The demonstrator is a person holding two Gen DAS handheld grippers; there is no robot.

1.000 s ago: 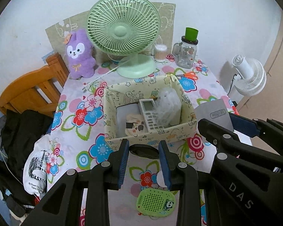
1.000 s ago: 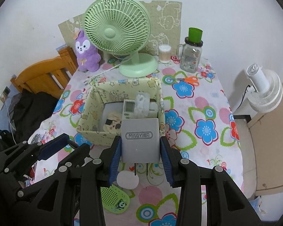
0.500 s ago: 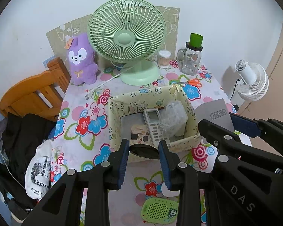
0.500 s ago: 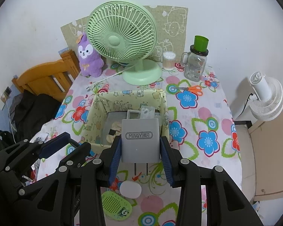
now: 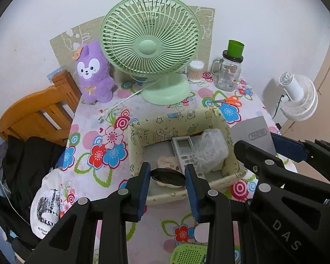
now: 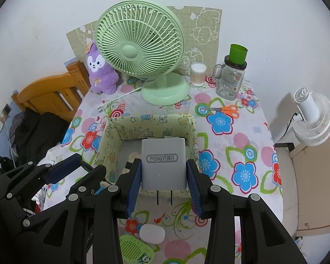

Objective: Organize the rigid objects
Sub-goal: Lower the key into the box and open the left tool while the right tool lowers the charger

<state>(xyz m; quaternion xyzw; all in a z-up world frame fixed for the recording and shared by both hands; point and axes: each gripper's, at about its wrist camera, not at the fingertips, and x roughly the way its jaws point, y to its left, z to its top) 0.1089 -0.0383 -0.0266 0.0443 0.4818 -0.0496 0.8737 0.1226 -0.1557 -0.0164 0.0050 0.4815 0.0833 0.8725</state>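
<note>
Right tongs clenched on the grey charger, over the cloth basket on the table – left tongs grip a dark oval object above the basket's near edge

Grey plug between blue pads; beyond the claw, cream cartoon-print box, mint fan, flowered tablecloth.

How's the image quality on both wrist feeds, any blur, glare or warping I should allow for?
Left wrist view: sharp, evenly lit, with dark fisheye corners; the green fan bulges from the lens. Right wrist view: equally sharp; the grey charger label reads clearly with no glare, and the white fan casts a soft shadow on the wall.
</note>
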